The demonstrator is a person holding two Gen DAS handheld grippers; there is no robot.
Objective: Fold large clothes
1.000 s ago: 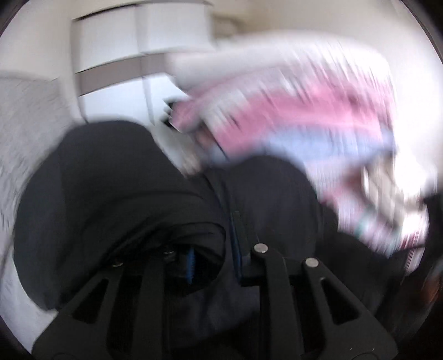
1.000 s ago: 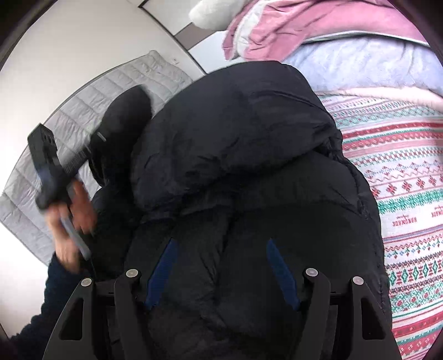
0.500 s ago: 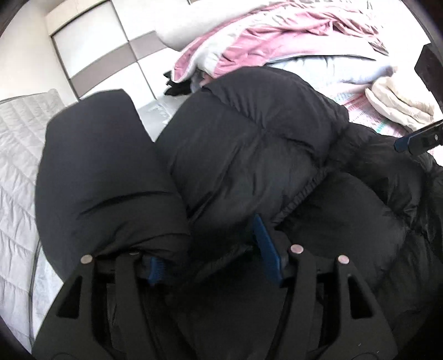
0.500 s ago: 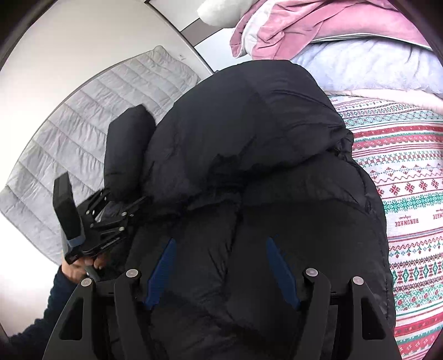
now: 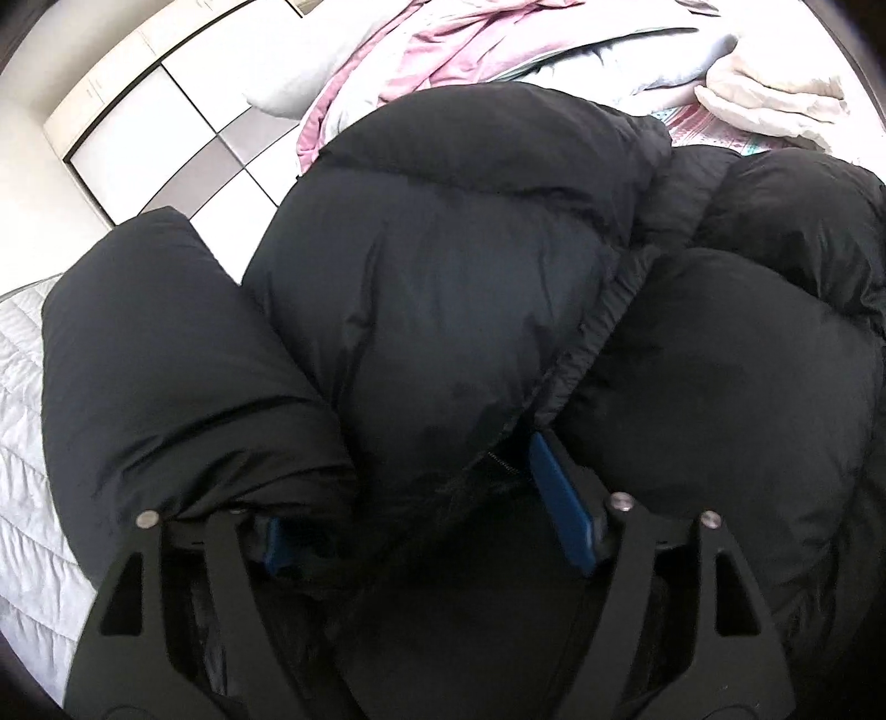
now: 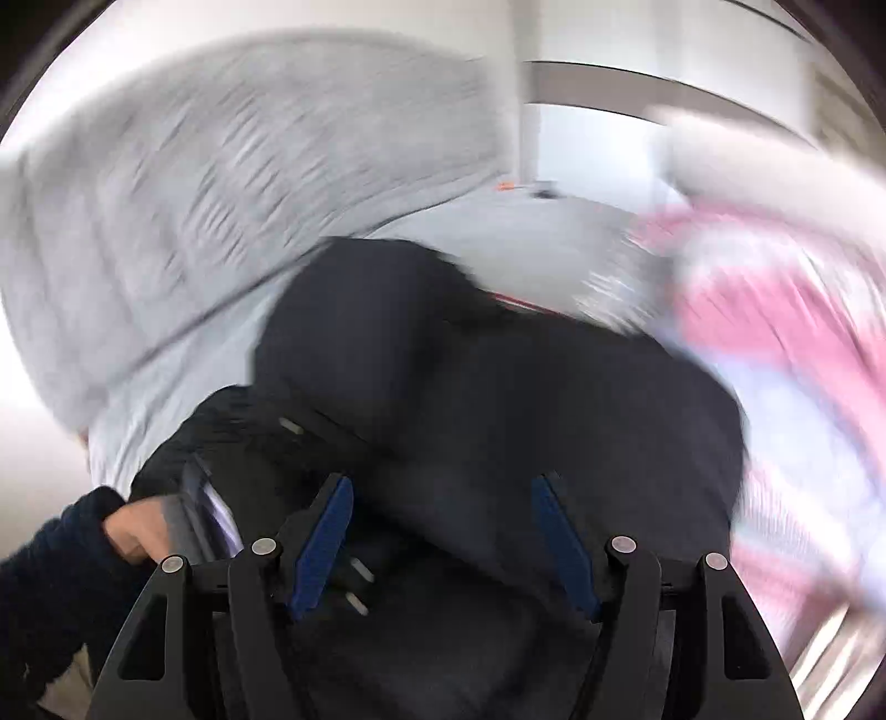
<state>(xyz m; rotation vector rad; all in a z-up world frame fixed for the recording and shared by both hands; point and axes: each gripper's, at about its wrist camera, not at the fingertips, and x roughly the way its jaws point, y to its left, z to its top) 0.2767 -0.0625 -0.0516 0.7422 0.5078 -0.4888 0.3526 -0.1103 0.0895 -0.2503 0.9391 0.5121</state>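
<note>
**Big black coat on the bed**

While the puffy black coat lies on the bed, a grey quilt sits to its left. The left gripper is over the coat, its jaws opening with coat fabric bunched between them. The right gripper has its jaws apart above the coat. Pink bedding lies behind the coat.

Left gripper angled downward, jaws opening, right gripper jaws apart, hand gripping handle
</note>
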